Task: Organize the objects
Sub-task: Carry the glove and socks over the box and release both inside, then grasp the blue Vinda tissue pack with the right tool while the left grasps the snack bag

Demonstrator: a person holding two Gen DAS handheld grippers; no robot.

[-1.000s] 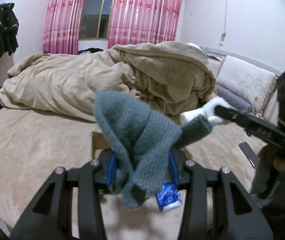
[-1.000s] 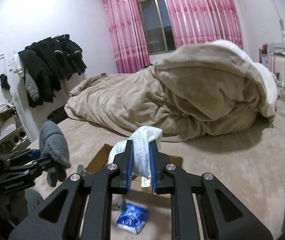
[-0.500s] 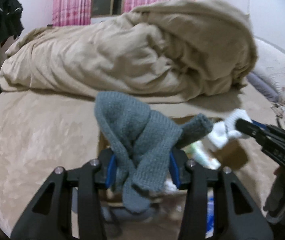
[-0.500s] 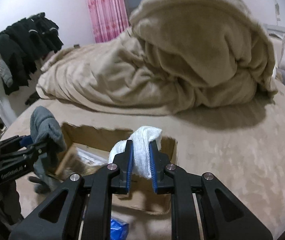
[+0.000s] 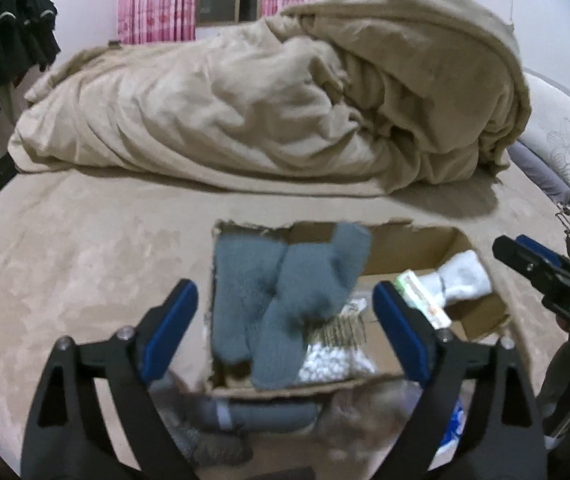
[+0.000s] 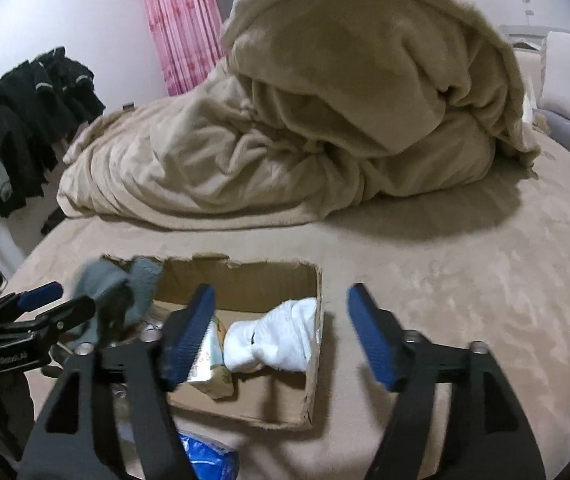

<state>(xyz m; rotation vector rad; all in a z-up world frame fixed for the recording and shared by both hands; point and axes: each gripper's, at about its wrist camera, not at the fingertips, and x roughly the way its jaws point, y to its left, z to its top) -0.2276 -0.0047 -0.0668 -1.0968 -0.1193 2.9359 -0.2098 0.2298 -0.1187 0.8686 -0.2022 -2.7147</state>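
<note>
Here, a cardboard box (image 5: 425, 240) sits on a tan bed (image 5: 85, 248). Two tools hang over it, one in each hand.

The left tool (image 5: 285, 316) has blue pads (image 5: 169, 320). Its jaws are opening and stand wide apart. A gray sock (image 5: 285, 292) is between them, over the left side of the box. The pads do not touch it. The sock looks blurry, and its lower end crosses the near edge of the box.

The right tool (image 6: 281, 332) has blue pads (image 6: 369, 336) too. Its jaws are also opening and stand wide apart. A white sock (image 6: 273, 340) lies in the box, against its right wall. It is between the jaws in the picture, but the pads do not press on it. Beside the white sock lies a small packet (image 6: 209, 356) with light print. In the left view, a bag of small white bits (image 5: 333, 360) lies in the box near the gray sock.

Just in front of the box, on the bed, lies a blue and white pack (image 6: 205, 460). Something gray (image 5: 269, 412) lies there as well, though it is too blurry to tell what it is.

Behind the box, a big tan blanket (image 6: 325, 120) is piled up on the bed. Pink curtains (image 6: 177, 28) hang at the back. Dark clothes (image 6: 33, 120) hang by the wall on the left.
</note>
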